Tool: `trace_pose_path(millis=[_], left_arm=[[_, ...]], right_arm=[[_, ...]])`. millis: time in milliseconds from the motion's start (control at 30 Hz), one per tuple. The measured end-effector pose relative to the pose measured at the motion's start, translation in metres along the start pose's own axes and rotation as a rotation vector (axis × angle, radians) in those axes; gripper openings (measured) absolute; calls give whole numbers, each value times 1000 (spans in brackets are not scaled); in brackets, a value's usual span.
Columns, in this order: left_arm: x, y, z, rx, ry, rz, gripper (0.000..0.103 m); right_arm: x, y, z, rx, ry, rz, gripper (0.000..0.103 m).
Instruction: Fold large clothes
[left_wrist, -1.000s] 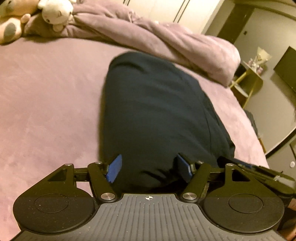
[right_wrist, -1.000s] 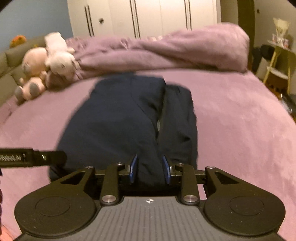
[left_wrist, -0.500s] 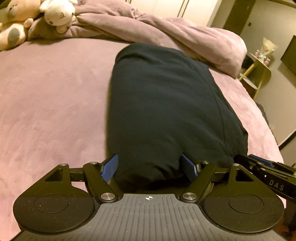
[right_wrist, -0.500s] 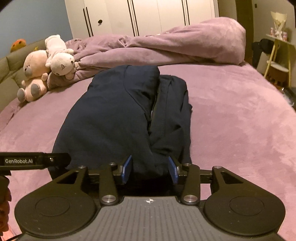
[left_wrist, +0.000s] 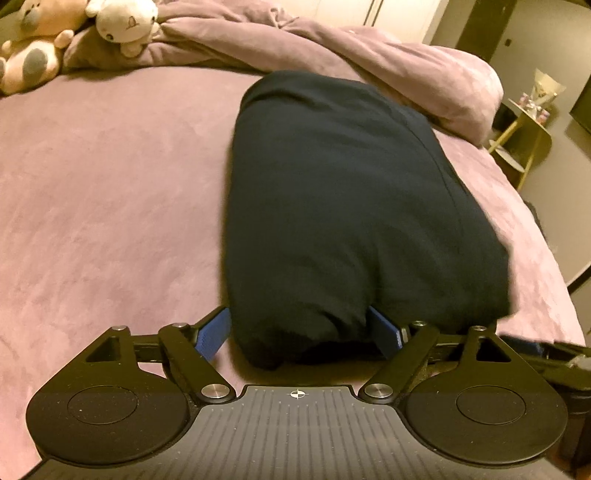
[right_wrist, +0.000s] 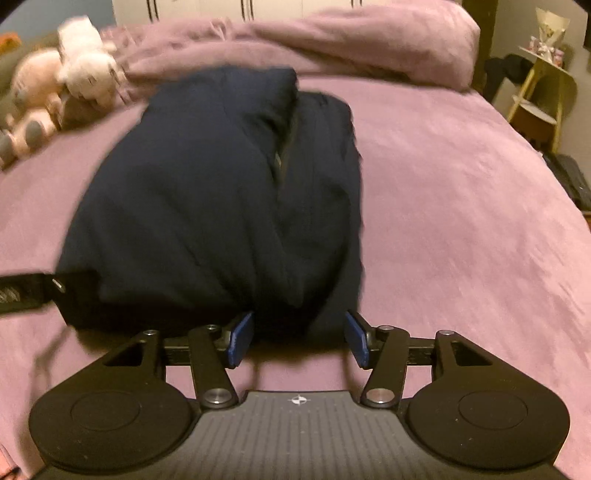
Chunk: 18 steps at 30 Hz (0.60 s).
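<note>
Navy, softly bulging folded jacket (left_wrist: 343, 206) on plush mauve bedspread (left_wrist: 110, 206); both tongs (blue-padded) opening around its hem.

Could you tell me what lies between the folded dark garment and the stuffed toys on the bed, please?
Only bare purple bedspread lies between the dark garment and the stuffed toys; the left wrist view shows this most clearly.

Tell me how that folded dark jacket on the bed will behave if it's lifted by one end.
The dark jacket looks soft and thick, so it would likely sag and unfold. Its loose stacked layers by the zipper could slide apart. On the plush bedspread it would probably drag rather than glide.
</note>
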<state>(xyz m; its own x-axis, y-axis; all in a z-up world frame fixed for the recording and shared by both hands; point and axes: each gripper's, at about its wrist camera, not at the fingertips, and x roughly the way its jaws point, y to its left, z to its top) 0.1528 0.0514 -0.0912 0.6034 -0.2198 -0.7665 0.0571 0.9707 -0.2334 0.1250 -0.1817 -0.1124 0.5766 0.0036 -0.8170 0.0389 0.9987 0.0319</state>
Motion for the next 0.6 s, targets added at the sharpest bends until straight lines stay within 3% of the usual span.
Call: trace_pose_path(millis=[67,200,300,433,600], left_arm=[[-3,-1,-5,18,42,13,85],[-2,-9,-34,117,140,129,83],[-15,-3,-52,71,153,139,86],[-43,0,-54,27,125,170,95],[-76,-9,-36,79,41,260,97]], right_arm=[[1,-3,-9,14,65,-43,53],[-25,-4,-33,33,83,37,60],[-46,5,-40,12,71,36,82],[-69,18,-38,-17,52,40,99],[-90,33,-20,-26,39,34,99]])
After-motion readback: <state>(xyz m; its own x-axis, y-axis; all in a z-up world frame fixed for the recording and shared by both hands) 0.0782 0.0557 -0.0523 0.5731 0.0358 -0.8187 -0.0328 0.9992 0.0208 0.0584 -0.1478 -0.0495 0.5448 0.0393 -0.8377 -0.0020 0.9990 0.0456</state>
